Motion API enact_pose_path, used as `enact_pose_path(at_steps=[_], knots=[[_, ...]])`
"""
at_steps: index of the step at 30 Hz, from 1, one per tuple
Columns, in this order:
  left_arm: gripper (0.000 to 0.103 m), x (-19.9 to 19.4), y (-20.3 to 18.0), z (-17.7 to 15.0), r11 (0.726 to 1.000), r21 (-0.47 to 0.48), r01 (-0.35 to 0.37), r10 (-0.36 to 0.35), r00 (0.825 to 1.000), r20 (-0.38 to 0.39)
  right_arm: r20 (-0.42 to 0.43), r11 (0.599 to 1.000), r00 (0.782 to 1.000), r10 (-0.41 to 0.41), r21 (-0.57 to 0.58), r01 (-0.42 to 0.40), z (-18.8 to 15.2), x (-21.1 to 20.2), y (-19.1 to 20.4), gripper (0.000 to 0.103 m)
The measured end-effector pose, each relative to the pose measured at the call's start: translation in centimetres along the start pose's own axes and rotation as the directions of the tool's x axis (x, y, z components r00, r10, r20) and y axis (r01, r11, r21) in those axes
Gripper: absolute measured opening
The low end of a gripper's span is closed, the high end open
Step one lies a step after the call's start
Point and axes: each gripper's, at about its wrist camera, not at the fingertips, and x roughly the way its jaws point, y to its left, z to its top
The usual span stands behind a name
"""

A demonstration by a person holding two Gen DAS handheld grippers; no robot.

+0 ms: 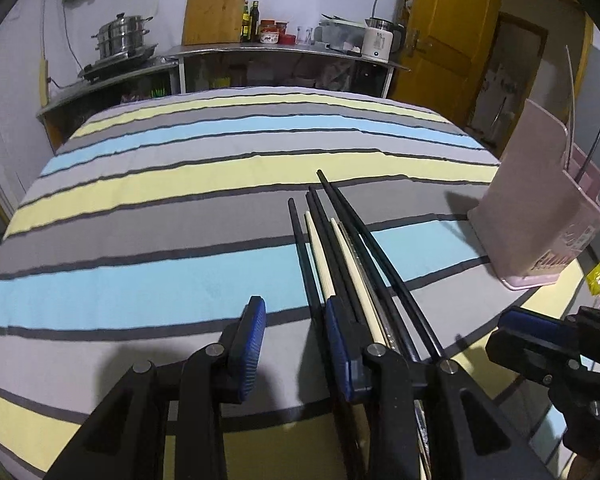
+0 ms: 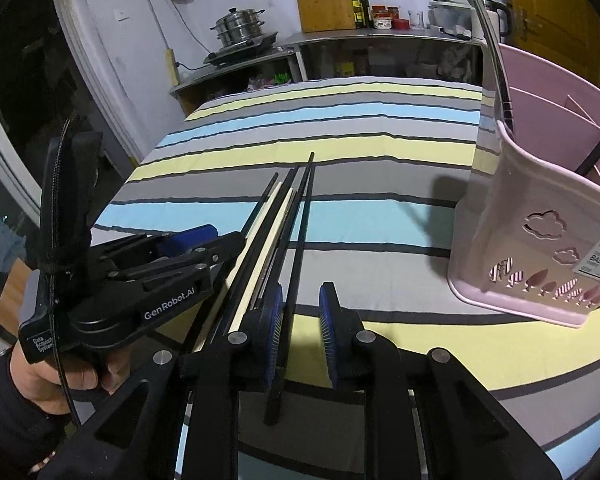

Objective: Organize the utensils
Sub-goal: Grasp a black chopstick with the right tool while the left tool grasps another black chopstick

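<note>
A bundle of long thin chopsticks, black ones mixed with cream ones [image 1: 340, 248], is lying on the striped cloth and running from the lower centre of the left wrist view up toward its middle. In the right wrist view the same bundle [image 2: 276, 216] is fanning up from the lower centre to the middle of the frame.

One black chopstick [image 2: 290, 280] is sitting apart from the rest, on the right edge of the bundle, and is passing between the blue pads of the right gripper [image 2: 300, 320]. Its jaws are standing apart; the left pad is lying against or just beside the stick, the right pad is showing a clear gap, and whether any pressure is being applied cannot be told.

The left gripper [image 1: 294, 332] is resting at the bottom centre of its own view with jaws apart and only cloth between them. Its right blue pad [image 1: 334, 332] is sitting just beside the leftmost chopsticks. In the right wrist view this gripper is appearing at the left, carried by a hand [image 2: 56, 376] in a dark sleeve.

A pale pink plastic utensil basket with cut-out cloud shapes [image 2: 540, 248] is standing upright on the cloth at the right of the frame, with a dark stick and a pale one rising from it. In the left wrist view it [image 1: 540, 216] is standing at the right edge.

The blue, yellow and grey striped cloth [image 1: 160, 220] is covering the table.
</note>
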Motion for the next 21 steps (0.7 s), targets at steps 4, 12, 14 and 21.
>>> enact_pose_path(at_steps=[4,12,14,21], knots=[[0.021,0.0,0.0,0.1,0.999,0.024,-0.027,0.027,1.0,-0.003,-0.002,1.0,1.0,-0.004,-0.001,0.004,0.3,0.4,0.2,0.02],[0.011,-0.7,2.7,-0.3,0.999,-0.051,-0.017,0.017,1.0,-0.01,-0.017,1.0,1.0,-0.013,-0.021,0.012,1.5,2.5,0.5,0.02],[0.011,-0.8,3.2,-0.3,0.998,-0.064,-0.007,0.006,1.0,-0.012,-0.021,1.0,1.0,-0.016,-0.025,0.015,1.8,3.3,0.6,0.02],[0.011,-0.4,3.6,0.0,0.995,-0.099,0.013,-0.014,1.0,-0.017,-0.051,0.999,0.998,-0.039,-0.04,0.037,3.1,6.1,0.6,0.02]])
